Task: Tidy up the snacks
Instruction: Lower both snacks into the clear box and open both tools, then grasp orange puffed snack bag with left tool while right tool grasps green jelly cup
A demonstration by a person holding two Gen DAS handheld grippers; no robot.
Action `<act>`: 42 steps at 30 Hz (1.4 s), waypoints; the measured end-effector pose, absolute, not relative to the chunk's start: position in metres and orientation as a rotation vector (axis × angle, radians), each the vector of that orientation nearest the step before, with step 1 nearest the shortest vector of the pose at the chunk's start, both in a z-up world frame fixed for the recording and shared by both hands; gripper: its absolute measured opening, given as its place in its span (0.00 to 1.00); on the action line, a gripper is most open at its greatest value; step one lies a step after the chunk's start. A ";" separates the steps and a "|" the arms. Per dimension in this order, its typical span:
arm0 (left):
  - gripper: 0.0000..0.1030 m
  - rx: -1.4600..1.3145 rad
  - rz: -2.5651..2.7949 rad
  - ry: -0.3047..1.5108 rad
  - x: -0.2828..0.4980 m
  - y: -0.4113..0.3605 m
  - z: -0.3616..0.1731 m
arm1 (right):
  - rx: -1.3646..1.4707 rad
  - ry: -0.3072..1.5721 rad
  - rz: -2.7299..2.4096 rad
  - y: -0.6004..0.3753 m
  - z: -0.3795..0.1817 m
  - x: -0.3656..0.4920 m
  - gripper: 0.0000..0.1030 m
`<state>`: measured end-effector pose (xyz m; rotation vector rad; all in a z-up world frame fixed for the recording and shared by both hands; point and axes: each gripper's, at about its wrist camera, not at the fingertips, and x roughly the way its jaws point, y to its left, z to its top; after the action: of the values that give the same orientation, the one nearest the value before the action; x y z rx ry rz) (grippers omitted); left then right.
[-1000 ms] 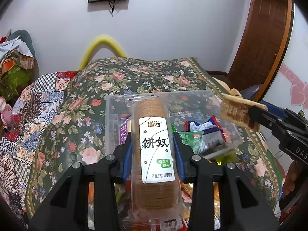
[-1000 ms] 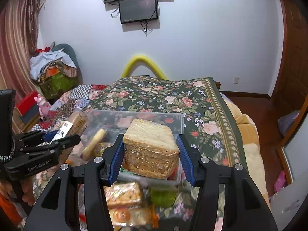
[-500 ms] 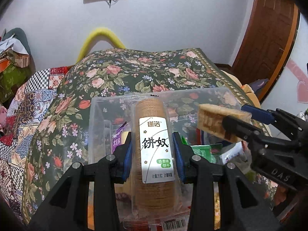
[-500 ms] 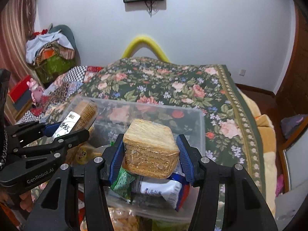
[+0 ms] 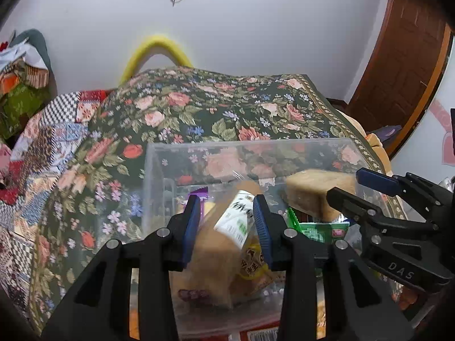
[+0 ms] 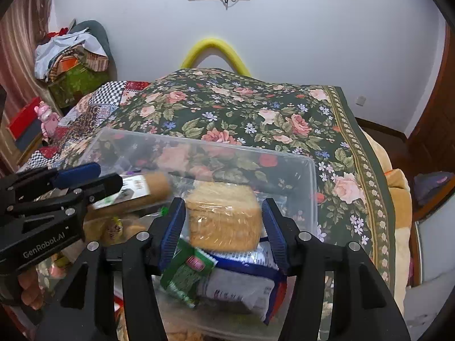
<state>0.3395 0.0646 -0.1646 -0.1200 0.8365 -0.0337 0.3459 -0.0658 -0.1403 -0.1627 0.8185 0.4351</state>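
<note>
While over the clear bin [image 5: 159,170], left tongs [image 5: 226,224] clamped on biscuit roll [image 5: 227,227], right tongs [image 6: 223,224] clamped on wrapped cracker block [image 6: 224,216], lower centre.

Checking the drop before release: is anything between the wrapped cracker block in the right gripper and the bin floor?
Yes. The cracker block sits over a green packet and a blue-and-white packet already in the clear bin.

Even, soft indoor light, fairly bright, source not visible; white wall [image 6: 312,42] evenly lit, no hard shadows. Strong fisheye bend, black vignette in corners at 10, 2 and 4 o'clock. Motion blur on biscuit roll [image 5: 227,244] and wrapped cracker block [image 6: 224,216]; floral bedspread [image 5: 227,108] sharp. Faint glare on clear plastic bin [image 5: 159,176] walls.
</note>
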 end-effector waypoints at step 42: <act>0.88 -0.097 0.019 0.994 0.257 0.142 -0.227 | -0.081 0.929 0.395 -0.140 -0.181 0.271 0.61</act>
<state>0.2566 0.1421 -0.2266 -0.0975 0.9944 0.0186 0.2705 -0.1398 -0.1810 -0.0811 0.9294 0.3952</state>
